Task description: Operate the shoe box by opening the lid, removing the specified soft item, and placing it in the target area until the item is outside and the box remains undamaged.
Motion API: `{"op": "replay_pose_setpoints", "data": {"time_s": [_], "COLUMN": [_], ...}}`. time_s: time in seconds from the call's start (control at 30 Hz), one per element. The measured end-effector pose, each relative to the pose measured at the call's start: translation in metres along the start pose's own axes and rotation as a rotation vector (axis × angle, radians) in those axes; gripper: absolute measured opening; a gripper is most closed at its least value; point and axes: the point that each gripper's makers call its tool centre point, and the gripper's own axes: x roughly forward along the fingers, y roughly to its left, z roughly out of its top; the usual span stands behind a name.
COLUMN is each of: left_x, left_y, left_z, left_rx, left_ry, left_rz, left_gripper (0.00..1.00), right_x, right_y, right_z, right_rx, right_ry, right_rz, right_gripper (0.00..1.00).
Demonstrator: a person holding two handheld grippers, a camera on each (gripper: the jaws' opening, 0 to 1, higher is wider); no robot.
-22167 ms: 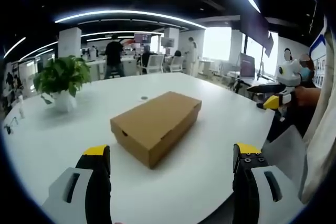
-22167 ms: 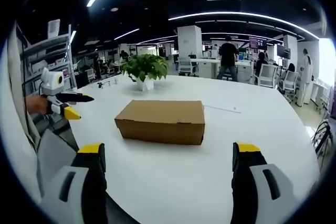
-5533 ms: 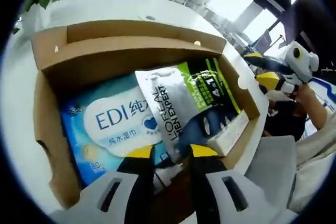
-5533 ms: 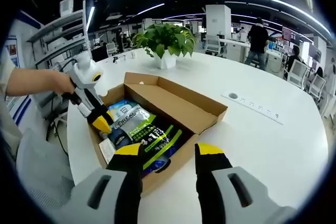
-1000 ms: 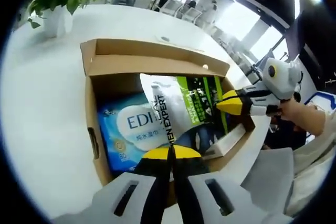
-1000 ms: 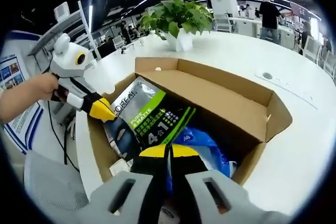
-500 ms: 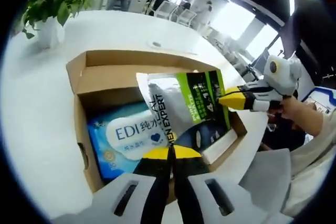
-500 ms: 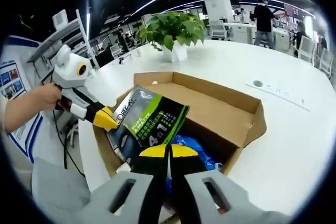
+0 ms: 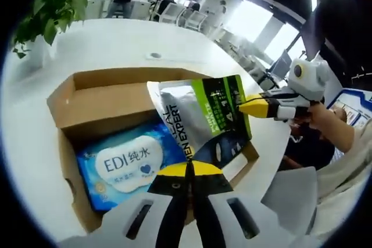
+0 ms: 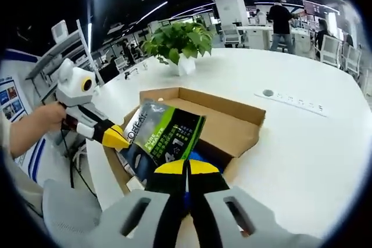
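both grippers clamped on the pouch, blue wipes pack plain from the left

Left gripper: two black jaws w/ yellow tips, each backed by a light grey shell w/ a dark slot. Right gripper: same build, yellow-tipped black jaws, grey slotted shells. Seen from the other tool, each has a white rounded housing behind the jaws, black mid-section, yellow nose. Person's hand behind the left tool; pale grey-white clothing right of left tool's jaws
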Motion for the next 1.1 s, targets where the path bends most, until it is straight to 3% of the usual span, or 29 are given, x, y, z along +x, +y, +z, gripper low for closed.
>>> {"op": "replay_pose_setpoints", "data": {"time_s": [1.1], "left_x": [0.060], "left_y": [-0.072], "left_z": [0.027], "left_rx": [0.047], "left_ry": [0.004], "left_rz": [-0.109], "left_gripper": [0.00], "right_x": [-0.065], "right_y": [-0.077], "right_z": [-0.016], "right_rx": [0.054], "right_ry": [0.021], "right_rz": [-0.135], "right_gripper": [0.00]}}
